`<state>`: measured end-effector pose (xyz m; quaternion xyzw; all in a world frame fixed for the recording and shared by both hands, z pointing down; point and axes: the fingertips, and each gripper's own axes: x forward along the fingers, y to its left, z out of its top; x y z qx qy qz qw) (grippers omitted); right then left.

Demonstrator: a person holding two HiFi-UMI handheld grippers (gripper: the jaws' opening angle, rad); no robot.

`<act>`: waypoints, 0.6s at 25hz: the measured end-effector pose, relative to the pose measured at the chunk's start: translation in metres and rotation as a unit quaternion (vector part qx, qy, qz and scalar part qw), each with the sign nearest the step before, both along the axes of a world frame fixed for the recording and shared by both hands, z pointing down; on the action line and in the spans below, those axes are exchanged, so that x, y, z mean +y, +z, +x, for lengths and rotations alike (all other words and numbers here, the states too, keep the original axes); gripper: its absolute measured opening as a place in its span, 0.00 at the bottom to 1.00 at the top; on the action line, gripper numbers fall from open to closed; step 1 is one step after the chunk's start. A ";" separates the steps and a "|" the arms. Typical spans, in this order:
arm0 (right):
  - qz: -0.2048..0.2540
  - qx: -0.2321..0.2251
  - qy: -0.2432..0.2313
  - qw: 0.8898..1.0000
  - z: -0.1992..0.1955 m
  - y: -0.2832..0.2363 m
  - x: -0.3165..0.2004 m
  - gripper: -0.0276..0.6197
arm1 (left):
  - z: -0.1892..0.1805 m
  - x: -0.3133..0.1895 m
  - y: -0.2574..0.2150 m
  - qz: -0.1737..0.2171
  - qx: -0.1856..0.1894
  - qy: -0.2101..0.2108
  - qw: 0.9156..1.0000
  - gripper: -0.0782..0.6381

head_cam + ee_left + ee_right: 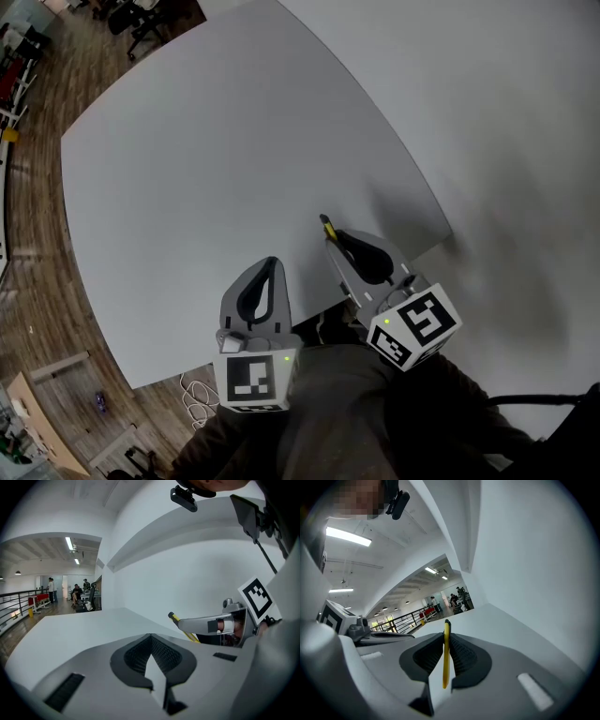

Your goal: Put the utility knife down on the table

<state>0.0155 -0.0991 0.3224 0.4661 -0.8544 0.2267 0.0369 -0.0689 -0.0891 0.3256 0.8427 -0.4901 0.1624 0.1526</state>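
Yellow utility knife (445, 654) clamped in the right hand-held gripper (334, 240) above the grey worktop (216, 141).

The knife stands on edge between the closed jaws, its long axis along them, its tip poking past the fingertips and away from the person, near the worktop's near edge. Contact with the surface cannot be judged. The left hand-held gripper (271, 265) hangs just beside it, jaws together and empty.

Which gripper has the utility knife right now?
The right gripper: its jaws are shut on the yellow utility knife. The left gripper has its jaws together with nothing between them.
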 end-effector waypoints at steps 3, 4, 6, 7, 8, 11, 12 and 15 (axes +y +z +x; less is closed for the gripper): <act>-0.010 0.013 -0.005 1.000 -0.009 0.004 -0.016 0.11 | -0.007 -0.021 0.002 -0.001 0.014 -0.002 1.000 0.11; -0.012 0.016 -0.006 1.000 -0.010 0.005 -0.018 0.11 | -0.007 -0.025 0.001 0.001 0.017 -0.001 1.000 0.11; -0.013 0.021 -0.007 1.000 -0.009 0.010 -0.020 0.11 | -0.005 -0.030 0.006 0.002 0.019 0.000 1.000 0.11; -0.015 0.023 -0.009 1.000 -0.008 0.015 -0.021 0.11 | -0.003 -0.032 0.012 0.001 0.021 0.000 1.000 0.11; -0.016 0.024 -0.011 1.000 -0.007 0.020 -0.021 0.11 | -0.002 -0.033 0.017 0.000 0.022 -0.002 1.000 0.11; -0.023 0.028 -0.018 0.999 -0.006 0.035 -0.021 0.11 | 0.000 -0.035 0.030 -0.001 0.028 -0.008 1.000 0.11; -0.024 0.029 -0.020 0.999 -0.006 0.039 -0.022 0.11 | 0.001 -0.034 0.034 -0.001 0.029 -0.009 1.000 0.11; -0.025 0.031 -0.026 0.999 -0.005 0.046 -0.022 0.11 | 0.004 -0.032 0.042 -0.002 0.035 -0.015 0.999 0.11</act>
